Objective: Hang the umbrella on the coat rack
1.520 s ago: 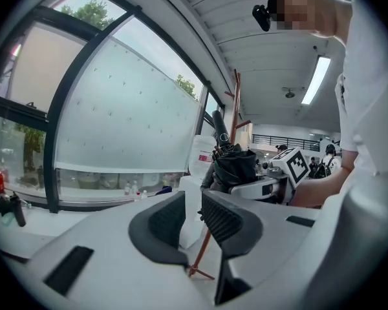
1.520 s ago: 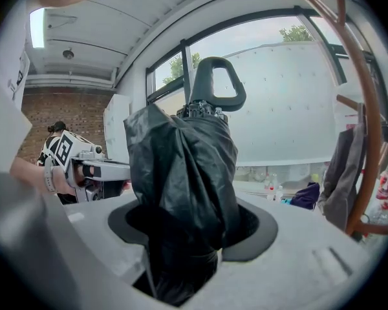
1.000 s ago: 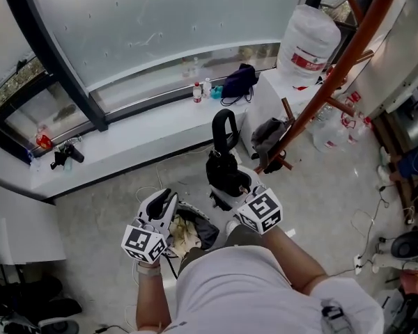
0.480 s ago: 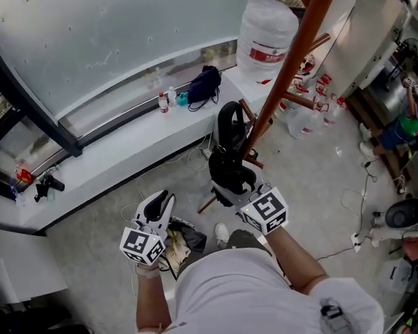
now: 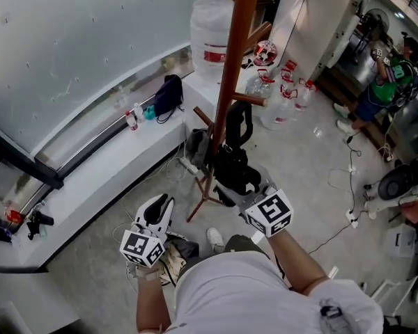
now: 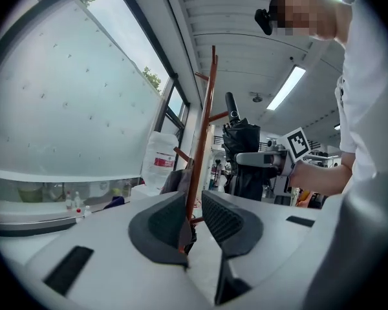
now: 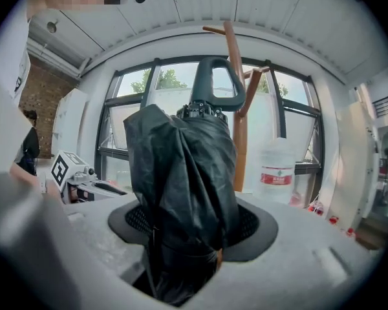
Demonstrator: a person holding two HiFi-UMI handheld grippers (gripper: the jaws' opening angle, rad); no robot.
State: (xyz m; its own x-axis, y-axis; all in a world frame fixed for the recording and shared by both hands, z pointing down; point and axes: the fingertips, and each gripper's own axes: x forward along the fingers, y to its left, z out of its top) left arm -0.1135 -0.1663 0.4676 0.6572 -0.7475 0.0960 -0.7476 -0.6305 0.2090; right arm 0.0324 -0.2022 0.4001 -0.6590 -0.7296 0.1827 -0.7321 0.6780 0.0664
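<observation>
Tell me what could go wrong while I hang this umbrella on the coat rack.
1. The right gripper clamps the umbrella by its loose black fabric, so it might slip or swing when lifted.
2. The loop handle is a small target. Missing a peg could knock the slender coat rack, which the open left gripper is not steadying.
3. A power strip and its cable lie on the floor to the right of the rack, a possible trip hazard.
</observation>
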